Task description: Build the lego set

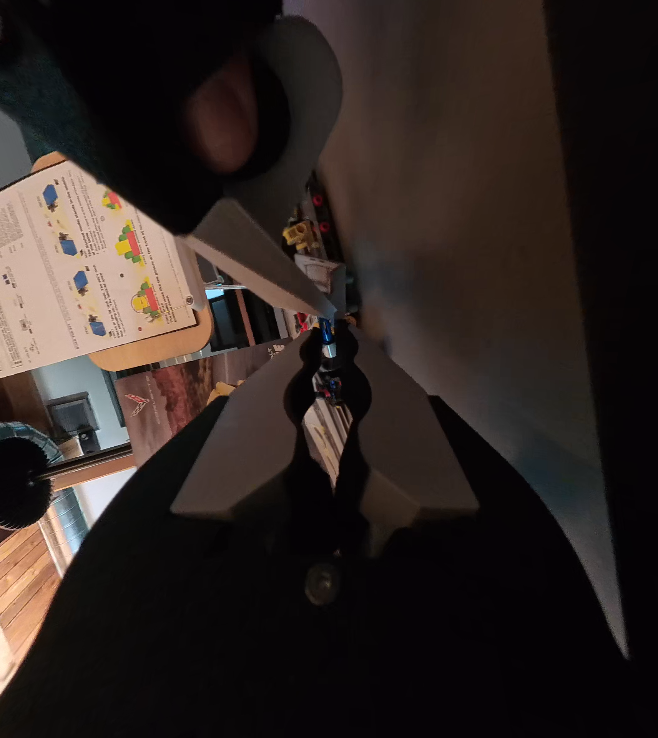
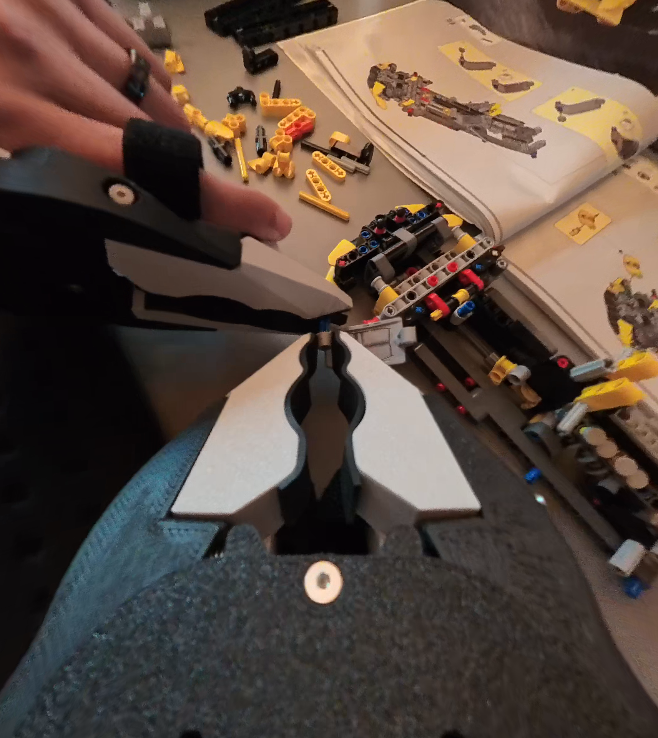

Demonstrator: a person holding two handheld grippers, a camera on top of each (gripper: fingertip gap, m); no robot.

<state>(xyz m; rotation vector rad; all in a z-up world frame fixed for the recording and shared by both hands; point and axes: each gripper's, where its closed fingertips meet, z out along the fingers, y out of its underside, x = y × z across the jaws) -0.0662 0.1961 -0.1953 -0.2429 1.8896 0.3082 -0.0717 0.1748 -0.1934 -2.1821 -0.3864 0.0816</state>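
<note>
In the right wrist view my right gripper (image 2: 323,337) is shut on the grey end of a small blue and grey pin (image 2: 324,340), held just above the table. My left gripper (image 2: 333,315) comes in from the left, held by a hand, and its tips pinch the pin's blue end. In the left wrist view my left gripper (image 1: 329,333) is shut on the same pin (image 1: 326,337), and the right gripper's tips (image 1: 333,313) meet it from above. The long black, grey and yellow lego model (image 2: 431,279) lies just right of the pin and shows edge-on in the left wrist view (image 1: 311,235).
An open instruction book (image 2: 479,131) lies under and behind the model. Several loose yellow, black and red parts (image 2: 283,131) lie on the table at the back left, with black beams (image 2: 271,20) behind them. A clipboard with a printed sheet (image 1: 80,271) stands beyond the table. My left and right fingertips are right by each other. About 20 cm separates my left fingertips from the open instruction book (image 2: 479,131).
</note>
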